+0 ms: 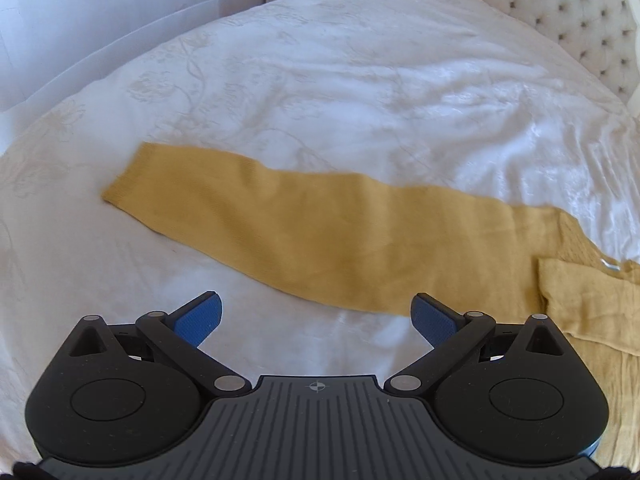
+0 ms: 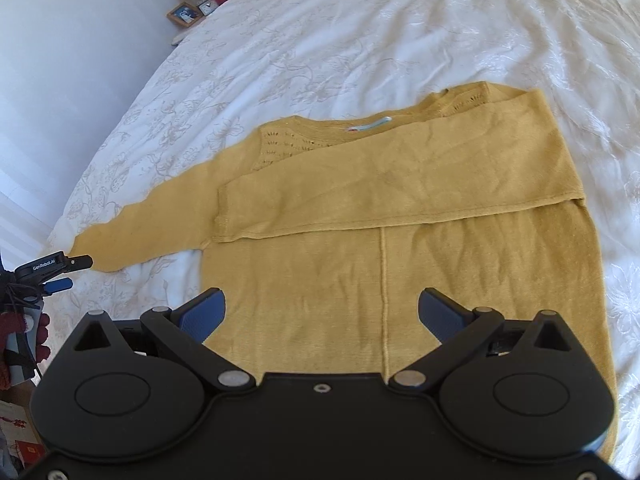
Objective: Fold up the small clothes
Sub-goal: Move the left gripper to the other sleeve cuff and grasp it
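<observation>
Sweater [image 2: 400, 208] flat on bed [image 2: 360, 40], left gripper [image 1: 316, 320] and right gripper [image 2: 322, 314] both spread apart, empty.

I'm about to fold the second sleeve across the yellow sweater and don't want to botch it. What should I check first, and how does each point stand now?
1. Left hand-held gripper open, holding nothing: ok.
2. Right hand-held gripper open, holding nothing: ok.
3. One sleeve already folded across the sweater: ok.
4. Outstretched sleeve lying flat on the bedspread: ok.
5. Left gripper at that sleeve's cuff: not ok in its own view, where it faces mid-sleeve.
6. Sweater's lower hem flat: cannot tell, hidden behind the right gripper.
</observation>
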`<state>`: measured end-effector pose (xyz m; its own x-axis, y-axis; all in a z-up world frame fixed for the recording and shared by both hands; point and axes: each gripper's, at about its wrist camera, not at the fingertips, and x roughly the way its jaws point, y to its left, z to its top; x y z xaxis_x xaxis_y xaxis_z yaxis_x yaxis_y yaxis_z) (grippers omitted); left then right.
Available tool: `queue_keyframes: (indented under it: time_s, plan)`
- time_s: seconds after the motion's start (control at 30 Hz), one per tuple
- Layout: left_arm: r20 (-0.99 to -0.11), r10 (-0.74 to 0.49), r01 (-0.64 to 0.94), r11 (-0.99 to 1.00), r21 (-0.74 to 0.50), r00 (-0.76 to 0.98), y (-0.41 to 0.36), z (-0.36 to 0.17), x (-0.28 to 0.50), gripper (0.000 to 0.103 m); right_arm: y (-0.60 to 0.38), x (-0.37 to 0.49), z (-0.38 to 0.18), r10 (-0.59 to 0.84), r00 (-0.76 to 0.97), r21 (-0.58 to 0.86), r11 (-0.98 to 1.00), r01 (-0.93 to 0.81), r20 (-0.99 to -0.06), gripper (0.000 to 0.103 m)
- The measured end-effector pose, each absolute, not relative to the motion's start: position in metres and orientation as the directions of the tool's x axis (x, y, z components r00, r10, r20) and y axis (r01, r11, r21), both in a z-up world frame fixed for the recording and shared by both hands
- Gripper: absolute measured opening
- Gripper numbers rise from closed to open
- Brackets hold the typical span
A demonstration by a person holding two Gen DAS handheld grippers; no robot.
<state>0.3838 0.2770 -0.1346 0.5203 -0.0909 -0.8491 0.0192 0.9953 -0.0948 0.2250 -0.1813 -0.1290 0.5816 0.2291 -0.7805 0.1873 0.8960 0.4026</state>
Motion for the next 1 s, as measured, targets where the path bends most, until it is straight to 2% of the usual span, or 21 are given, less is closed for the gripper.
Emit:
queue_keyframes:
  time_s: [0.23,0.5,0.73,0.9,1.0]
  plan:
    - [-0.833,-0.037,0.021,0.999,-0.030,0.552,0.328,-0.127,0.426,0.103,-0.145,0.244,-0.118,0.265,0.591,0.413,0.902,0.128,-0.762,0.102]
    - [-0.850,-0.029,-0.039,0.998,-0.058,0.526,0.371,-0.139,0.465,0.103,-0.110,0.268,-0.116,0.295,0.565,0.417,0.904,0.097,-0.771,0.102]
    - [-0.890,-0.130,-0.052,0.984,-0.170,0.437,0.396,-0.172,0.484,0.102,-0.102,0.284,-0.121,0.289,0.531,0.397,0.913,0.097,-0.796,0.102]
    - [-0.876,-0.215,-0.042,0.965,-0.258,0.433,0.402,-0.178,0.492,0.102,-0.103,0.291,-0.127,0.281,0.506,0.388,0.914,0.117,-0.815,0.102]
    - [-0.873,-0.228,-0.039,0.962,-0.271,0.431,0.399,-0.180,0.496,0.101,-0.101,0.296,-0.131,0.285,0.492,0.386,0.915,0.116,-0.823,0.102]
